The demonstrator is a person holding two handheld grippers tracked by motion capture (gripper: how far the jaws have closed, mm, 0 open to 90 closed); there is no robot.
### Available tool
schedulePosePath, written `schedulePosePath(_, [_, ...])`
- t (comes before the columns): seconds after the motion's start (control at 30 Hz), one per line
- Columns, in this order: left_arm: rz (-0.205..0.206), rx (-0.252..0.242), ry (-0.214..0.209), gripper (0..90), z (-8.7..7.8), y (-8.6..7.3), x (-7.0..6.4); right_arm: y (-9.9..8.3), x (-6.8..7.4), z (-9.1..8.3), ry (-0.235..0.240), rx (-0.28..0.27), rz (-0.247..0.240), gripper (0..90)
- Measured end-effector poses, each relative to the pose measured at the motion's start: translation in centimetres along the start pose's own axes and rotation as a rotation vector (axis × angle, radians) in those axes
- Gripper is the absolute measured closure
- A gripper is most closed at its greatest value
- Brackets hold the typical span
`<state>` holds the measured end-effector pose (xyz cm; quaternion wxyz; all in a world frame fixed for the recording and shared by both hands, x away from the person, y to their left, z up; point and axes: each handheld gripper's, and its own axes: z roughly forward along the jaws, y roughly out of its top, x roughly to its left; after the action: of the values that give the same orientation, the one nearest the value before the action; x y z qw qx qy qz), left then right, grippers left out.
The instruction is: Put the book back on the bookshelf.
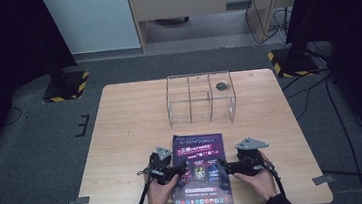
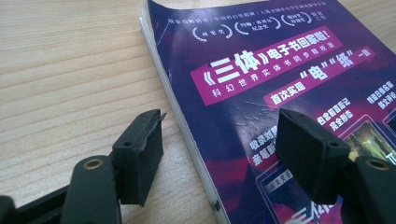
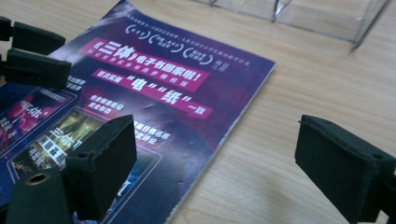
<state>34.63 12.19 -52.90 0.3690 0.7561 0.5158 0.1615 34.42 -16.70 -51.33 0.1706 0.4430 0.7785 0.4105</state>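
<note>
Magazine [image 1: 200, 173]: flat on the wooden surface [image 1: 122, 138] at 6 o'clock, near edge; long axis runs 12 to 6, title end toward 12.
Left tool [image 1: 179, 169]: jaws wide apart, straddling the magazine's left edge, gripping nothing.
Right tool [image 1: 224, 167]: jaws wide apart over the right edge, gripping nothing.
Clear rack [image 1: 200, 98]: 12 o'clock, well apart.
Hidden: magazine's lower corners partly covered by hands; small print illegible.

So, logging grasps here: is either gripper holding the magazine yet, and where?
Nothing is held. The left gripper and right gripper are open, each straddling a side edge of the magazine.
</note>
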Motion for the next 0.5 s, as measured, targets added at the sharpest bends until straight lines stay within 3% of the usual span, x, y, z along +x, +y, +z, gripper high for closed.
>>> schedulePosePath(0.5, [0.017,-0.008,-0.011,30.2,0.4,0.1,-0.6,-0.9,1.6,2.0,0.053,0.06,-0.013,16.1])
